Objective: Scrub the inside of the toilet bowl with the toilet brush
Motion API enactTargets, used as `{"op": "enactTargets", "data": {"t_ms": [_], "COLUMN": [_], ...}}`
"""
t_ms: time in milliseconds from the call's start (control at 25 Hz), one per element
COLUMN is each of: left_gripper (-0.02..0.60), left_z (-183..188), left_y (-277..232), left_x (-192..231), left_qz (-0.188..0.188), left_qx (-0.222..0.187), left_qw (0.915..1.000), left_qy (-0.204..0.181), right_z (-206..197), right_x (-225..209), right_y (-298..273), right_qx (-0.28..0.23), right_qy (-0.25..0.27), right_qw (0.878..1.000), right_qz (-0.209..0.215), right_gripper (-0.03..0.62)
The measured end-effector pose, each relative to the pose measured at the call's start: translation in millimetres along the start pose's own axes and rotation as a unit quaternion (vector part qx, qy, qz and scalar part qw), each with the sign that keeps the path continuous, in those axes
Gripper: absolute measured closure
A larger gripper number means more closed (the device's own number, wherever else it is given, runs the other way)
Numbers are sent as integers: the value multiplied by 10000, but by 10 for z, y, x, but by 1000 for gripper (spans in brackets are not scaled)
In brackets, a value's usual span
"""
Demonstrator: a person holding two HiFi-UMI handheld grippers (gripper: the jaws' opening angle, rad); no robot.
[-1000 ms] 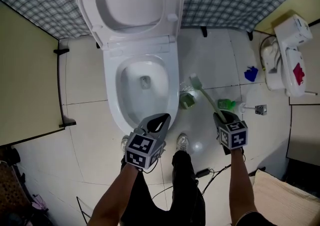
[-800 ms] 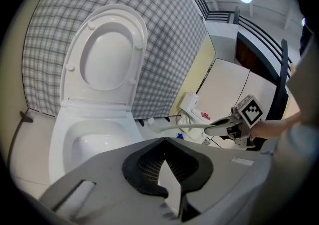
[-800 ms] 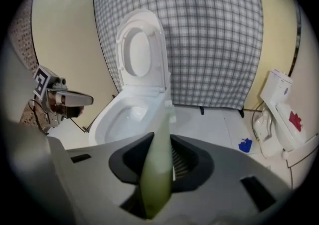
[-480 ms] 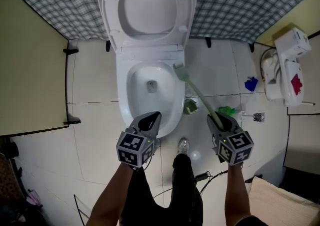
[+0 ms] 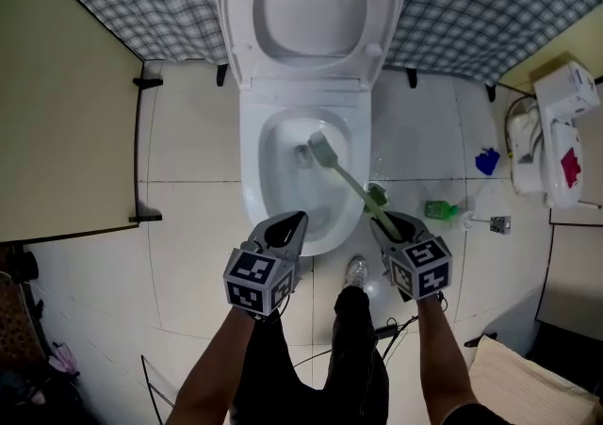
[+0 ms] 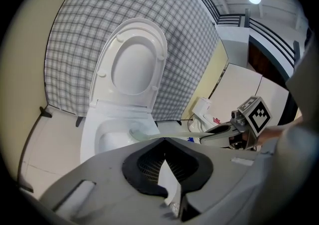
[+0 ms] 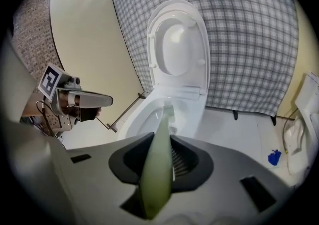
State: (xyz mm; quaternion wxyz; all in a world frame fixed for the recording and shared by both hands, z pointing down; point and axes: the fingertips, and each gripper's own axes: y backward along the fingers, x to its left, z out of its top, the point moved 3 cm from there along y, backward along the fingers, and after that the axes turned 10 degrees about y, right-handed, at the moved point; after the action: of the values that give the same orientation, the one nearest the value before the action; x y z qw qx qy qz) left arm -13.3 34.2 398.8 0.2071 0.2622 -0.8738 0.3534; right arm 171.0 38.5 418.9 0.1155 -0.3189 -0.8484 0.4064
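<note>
The white toilet (image 5: 251, 169) stands with lid and seat raised. My right gripper (image 5: 379, 221) is shut on the pale green handle of the toilet brush (image 5: 350, 183). The handle slants up-left, and the brush head (image 5: 320, 148) hangs over the inside of the bowl near the water. In the right gripper view the handle (image 7: 157, 169) runs out between the jaws to the head (image 7: 168, 110) above the bowl (image 7: 137, 119). My left gripper (image 5: 293, 220) hovers at the bowl's front rim, shut and holding nothing (image 6: 164, 140). The brush (image 6: 144, 132) and right gripper (image 6: 222, 130) show in the left gripper view.
A green brush holder (image 5: 377, 194) sits on the floor right of the toilet. Farther right lie a green bottle (image 5: 437, 209), a blue object (image 5: 486, 161) and a white unit (image 5: 554, 136). A yellow partition (image 5: 66, 131) bounds the left. The person's shoe (image 5: 355, 272) stands before the bowl.
My right gripper has swung the brush left and up, from the floor beside the toilet to over the bowl. The left gripper has stayed near the bowl's front rim.
</note>
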Motion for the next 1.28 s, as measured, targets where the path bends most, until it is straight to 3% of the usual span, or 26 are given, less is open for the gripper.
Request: {"op": "enactTargets", "data": {"t_ms": [320, 640, 760, 1000, 1160, 1280], "left_gripper": [572, 571, 572, 572, 572, 571], "left_z": [-92, -209, -238, -313, -357, -356], "left_y": [-3, -156, -184, -224, -258, -260], "left_x": [231, 504, 533, 568, 616, 614], "left_qz": [46, 68, 32, -86, -59, -64], "left_qx": [37, 96, 91, -8, -29, -38], "left_qw": [10000, 9999, 10000, 10000, 9999, 9999], "left_qy": [23, 42, 18, 40, 111, 118], "right_z": [-105, -47, -1, 56, 126, 167], "right_x": [107, 177, 179, 94, -21, -69], "right_y": [-687, -1301, -1415, -1538, -1632, -1676], "right_qx": [278, 191, 148, 332, 390, 436], "right_qy": [-188, -167, 61, 1112, 1307, 1091], "right_qw": [9993, 9994, 9996, 9930, 9905, 9930], "right_qz": [139, 232, 226, 240, 196, 114], "right_gripper": [493, 493, 493, 493, 493, 493]}}
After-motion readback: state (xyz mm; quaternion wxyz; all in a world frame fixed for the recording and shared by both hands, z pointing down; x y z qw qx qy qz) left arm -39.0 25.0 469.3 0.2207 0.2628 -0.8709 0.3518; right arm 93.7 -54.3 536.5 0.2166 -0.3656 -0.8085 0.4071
